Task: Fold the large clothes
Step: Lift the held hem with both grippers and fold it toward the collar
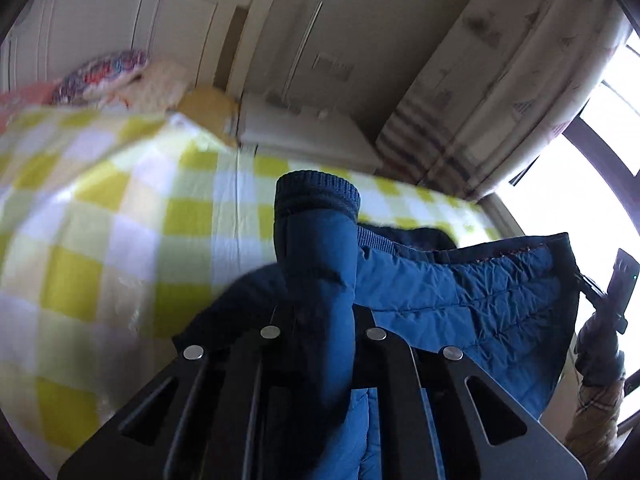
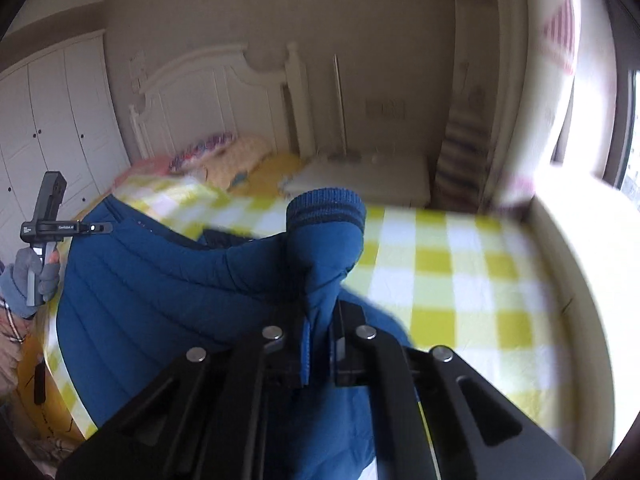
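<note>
A blue quilted jacket (image 1: 472,288) lies on a bed with a yellow-and-white checked sheet (image 1: 100,216). My left gripper (image 1: 322,320) is shut on one blue sleeve, whose ribbed cuff (image 1: 318,192) stands up above the jaws. My right gripper (image 2: 316,328) is shut on the other sleeve, its ribbed cuff (image 2: 326,208) also sticking up. The jacket body (image 2: 160,280) spreads to the left in the right wrist view. The right hand's gripper handle (image 1: 620,284) shows at the far right of the left wrist view; the left hand's handle (image 2: 46,216) shows at the left of the right wrist view.
A white headboard (image 2: 208,96) and patterned pillows (image 2: 224,148) are at the far end of the bed. A white bedside cabinet (image 2: 368,176) stands beside it. White wardrobe doors (image 2: 48,120) are on the left. A curtain (image 1: 520,80) and bright window (image 1: 568,216) are on the right.
</note>
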